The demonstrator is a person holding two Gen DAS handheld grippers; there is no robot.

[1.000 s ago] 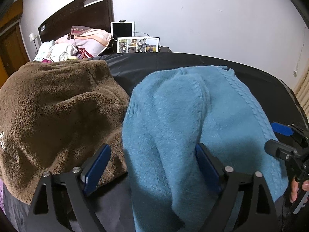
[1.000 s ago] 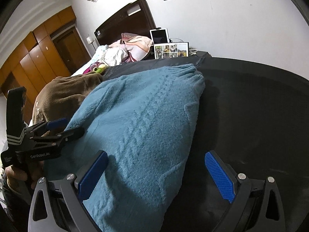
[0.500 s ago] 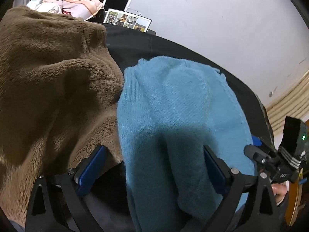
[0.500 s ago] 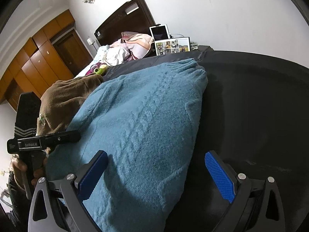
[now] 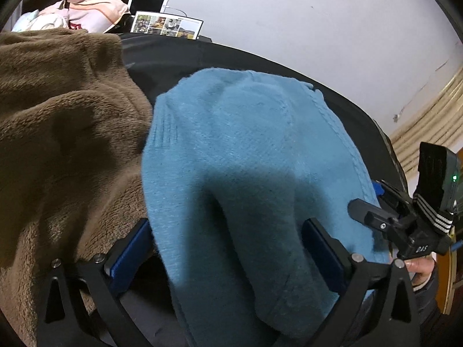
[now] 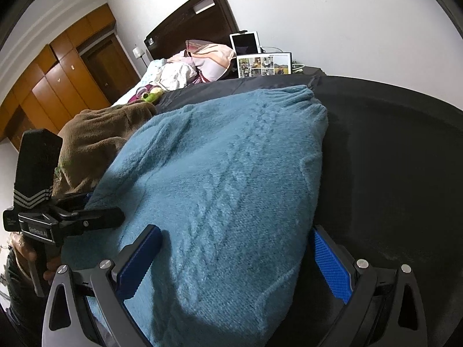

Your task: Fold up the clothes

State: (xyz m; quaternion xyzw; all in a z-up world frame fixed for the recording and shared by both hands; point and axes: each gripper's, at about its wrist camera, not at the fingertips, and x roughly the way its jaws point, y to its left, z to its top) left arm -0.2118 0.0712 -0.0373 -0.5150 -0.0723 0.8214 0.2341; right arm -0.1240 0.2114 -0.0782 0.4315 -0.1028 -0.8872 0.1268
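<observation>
A blue knitted sweater (image 5: 246,159) lies folded in a thick bundle on the black surface (image 6: 390,159). A brown fleece garment (image 5: 63,130) lies against its left side. My left gripper (image 5: 227,257) hangs over the sweater's near left part, jaws wide and open, pads not pressing the cloth. My right gripper (image 6: 234,260) is open over the sweater's (image 6: 225,173) near right edge, its right pad above the black surface. Each gripper shows in the other's view: the right gripper (image 5: 376,217) and the left gripper (image 6: 72,219), both low beside the sweater.
At the far end are pillows and crumpled bedding (image 6: 211,57), a white tablet (image 6: 246,43) and a photo frame (image 6: 263,65) below a dark headboard (image 6: 196,11). A wooden wardrobe (image 6: 58,81) stands at the left. The black surface stretches bare to the right of the sweater.
The left wrist view has tipped downward, so the headboard slid out of the top. The left jaws stand a little wider. The right gripper has hardly shifted.
</observation>
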